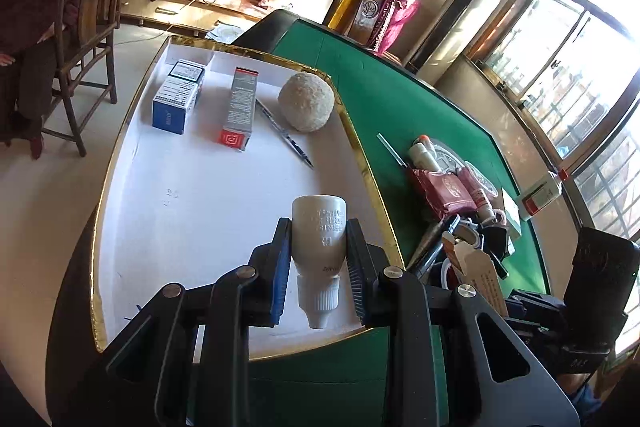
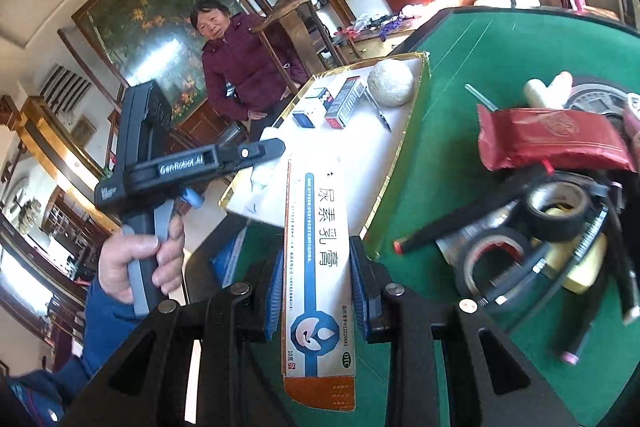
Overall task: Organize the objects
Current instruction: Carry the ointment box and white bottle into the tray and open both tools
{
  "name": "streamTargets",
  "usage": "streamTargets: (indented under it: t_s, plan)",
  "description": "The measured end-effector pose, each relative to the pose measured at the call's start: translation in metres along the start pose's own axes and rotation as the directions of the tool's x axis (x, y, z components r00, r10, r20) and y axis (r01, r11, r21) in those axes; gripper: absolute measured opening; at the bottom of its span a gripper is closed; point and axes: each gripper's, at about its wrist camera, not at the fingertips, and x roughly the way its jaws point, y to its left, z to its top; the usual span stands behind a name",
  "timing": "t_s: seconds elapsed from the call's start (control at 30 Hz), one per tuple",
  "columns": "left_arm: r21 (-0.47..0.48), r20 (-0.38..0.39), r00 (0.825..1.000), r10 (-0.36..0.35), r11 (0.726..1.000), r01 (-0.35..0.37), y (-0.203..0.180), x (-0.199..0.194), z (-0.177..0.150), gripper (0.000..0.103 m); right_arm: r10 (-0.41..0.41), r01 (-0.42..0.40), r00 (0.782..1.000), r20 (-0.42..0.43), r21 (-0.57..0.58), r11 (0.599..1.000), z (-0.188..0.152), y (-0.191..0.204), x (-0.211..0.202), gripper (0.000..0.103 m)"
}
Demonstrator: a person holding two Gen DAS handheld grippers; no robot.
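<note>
My left gripper [image 1: 318, 223] is shut on a small white dropper bottle [image 1: 318, 247], cap pointing back at the camera, above the near end of a white tray with a gold rim [image 1: 192, 195]. In the tray lie a blue-and-white box [image 1: 176, 99], a grey box with a red end [image 1: 238, 111], a pen [image 1: 284, 133] and a rough beige ball [image 1: 306, 103]. My right gripper [image 2: 315, 253] is shut on a long white-and-blue ointment box [image 2: 320, 307] with an orange end, held above the tray's near corner [image 2: 400, 155]. In the right wrist view a hand holds the left gripper [image 2: 276, 151] over the tray's left side.
To the right of the tray, a green felt table [image 1: 400, 99] carries a heap: a red pouch [image 2: 548, 139], black tape rolls [image 2: 556, 205], pens and tubes, and a white bottle with a red label [image 1: 540, 197]. A person in a maroon jacket [image 2: 244, 67] and a wooden chair [image 1: 92, 27] are beyond the tray.
</note>
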Motion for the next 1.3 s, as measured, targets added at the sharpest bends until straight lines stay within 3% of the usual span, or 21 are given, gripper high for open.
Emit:
streamTargets:
  t_s: [0.6, 0.8, 1.3]
  plan:
    - [-0.022, -0.070, 0.994, 0.079, 0.996, -0.081, 0.048, 0.024, 0.028, 0.026, 0.015, -0.003, 0.998, -0.059, 0.212, 0.977, 0.047, -0.020, 0.084, 0.029]
    - [-0.026, -0.106, 0.988, 0.109, 0.993, -0.113, 0.064, 0.039, 0.039, 0.026, -0.005, 0.029, 0.995, -0.100, 0.244, 0.969, 0.063, -0.025, 0.109, 0.029]
    - [0.092, -0.155, 0.965, 0.210, 0.976, -0.198, 0.057, 0.075, 0.069, 0.026, -0.110, 0.154, 0.980, -0.165, 0.282, 0.947, 0.109, -0.033, 0.163, 0.029]
